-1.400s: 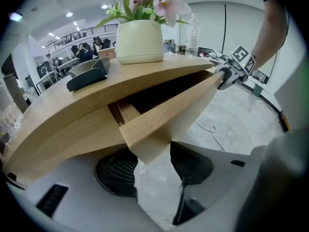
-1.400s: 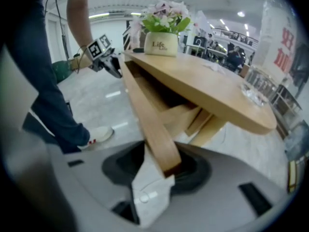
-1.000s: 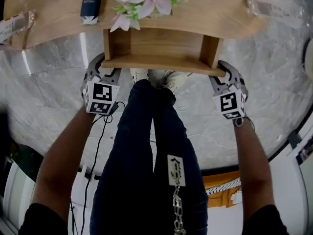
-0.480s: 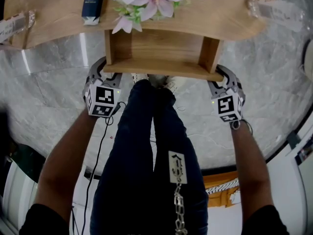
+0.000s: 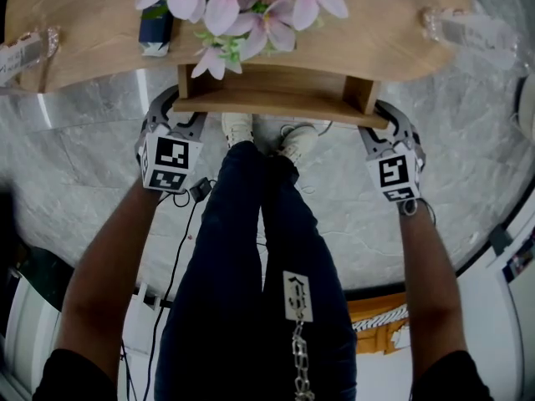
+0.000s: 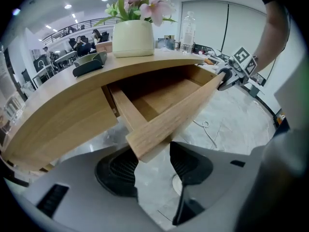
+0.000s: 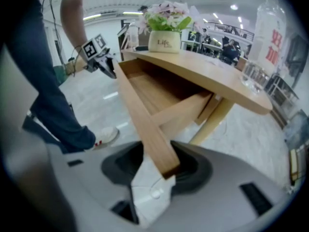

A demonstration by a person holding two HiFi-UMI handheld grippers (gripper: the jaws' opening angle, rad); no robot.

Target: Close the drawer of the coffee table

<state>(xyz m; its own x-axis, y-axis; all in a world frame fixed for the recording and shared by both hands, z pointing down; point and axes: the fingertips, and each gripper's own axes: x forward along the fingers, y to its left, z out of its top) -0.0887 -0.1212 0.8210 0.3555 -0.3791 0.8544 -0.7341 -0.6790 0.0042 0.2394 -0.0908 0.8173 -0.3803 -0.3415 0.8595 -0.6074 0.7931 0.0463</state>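
The drawer (image 5: 276,80) has slid further in under the table (image 5: 92,32) and is still partly out. The left hand-held gripper (image 6: 150,164) stands wide, with one end of the drawer front between its jaws. The right hand-held gripper (image 7: 161,170), whose jaws have just been opening, loosely brackets the other end.

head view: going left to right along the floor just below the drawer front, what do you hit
left gripper → left shoe → right shoe → right gripper
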